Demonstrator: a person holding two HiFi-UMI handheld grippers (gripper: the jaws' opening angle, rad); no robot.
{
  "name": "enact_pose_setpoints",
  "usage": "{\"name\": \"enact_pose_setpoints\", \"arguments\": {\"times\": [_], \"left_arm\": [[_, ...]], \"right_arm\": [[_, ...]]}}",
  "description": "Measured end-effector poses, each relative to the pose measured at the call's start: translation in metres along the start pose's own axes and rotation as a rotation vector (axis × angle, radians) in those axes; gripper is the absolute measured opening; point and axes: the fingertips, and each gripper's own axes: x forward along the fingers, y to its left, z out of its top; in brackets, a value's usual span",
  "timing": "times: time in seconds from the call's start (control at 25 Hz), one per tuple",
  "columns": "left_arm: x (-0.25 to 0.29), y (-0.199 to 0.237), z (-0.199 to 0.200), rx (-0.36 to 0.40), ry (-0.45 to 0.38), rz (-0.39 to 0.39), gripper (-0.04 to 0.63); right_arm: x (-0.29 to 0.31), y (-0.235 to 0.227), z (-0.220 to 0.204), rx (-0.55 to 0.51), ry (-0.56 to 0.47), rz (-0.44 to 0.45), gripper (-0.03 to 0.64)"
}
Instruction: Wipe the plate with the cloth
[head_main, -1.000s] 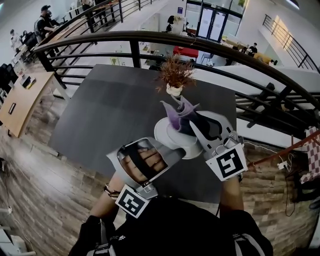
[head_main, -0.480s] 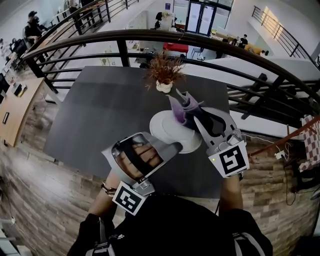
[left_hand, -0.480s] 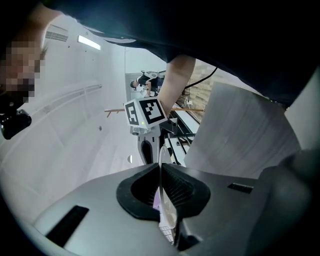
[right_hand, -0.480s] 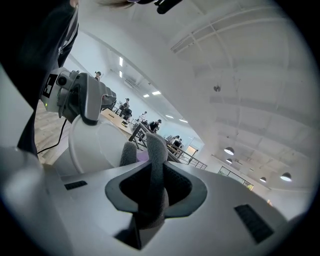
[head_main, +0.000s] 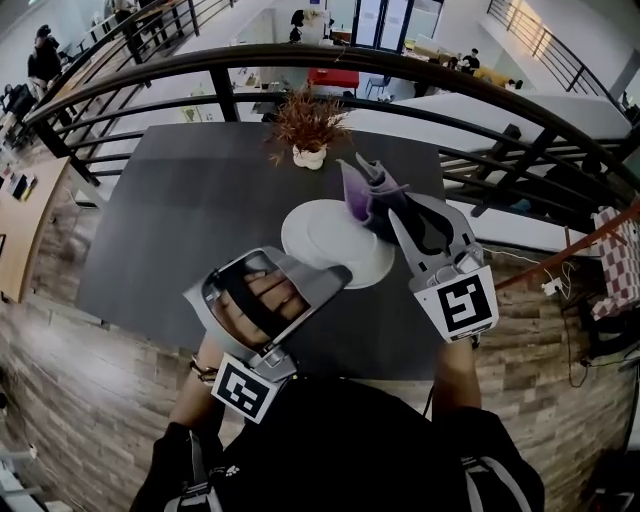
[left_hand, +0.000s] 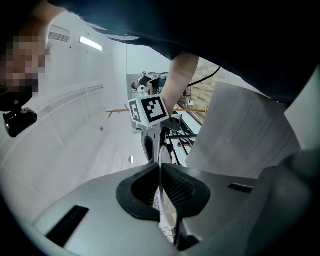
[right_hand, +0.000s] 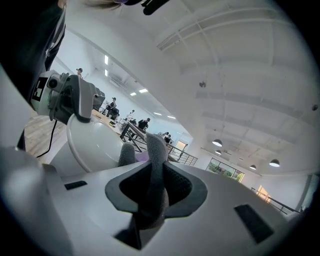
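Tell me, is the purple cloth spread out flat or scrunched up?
Scrunched up. The cloth is bunched between the right gripper's shut jaws, its folds poking up by the plate.

Open room over the tabletop (head_main: 170, 220) left of the plate (head_main: 325, 240); potted plant (head_main: 308, 125), railing (head_main: 260, 54) beyond.

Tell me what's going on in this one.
A person holds a gripper in each hand over a dark table. The left gripper is shut on the near rim of a white plate. The right gripper is shut on a purple-grey cloth, bunched at the plate's right side. A small potted plant stands on the table behind the plate.
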Motion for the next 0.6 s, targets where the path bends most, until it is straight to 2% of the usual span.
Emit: {"name": "enact_pose_setpoints", "arguments": {"times": [0.6], "left_arm": [[-0.005, 0.0, -0.005, -0.019, 0.031, 0.012, 0.018]], "right_arm": [[-0.016, -0.021, -0.008, 0.026, -0.002, -0.138, 0.071]]}}
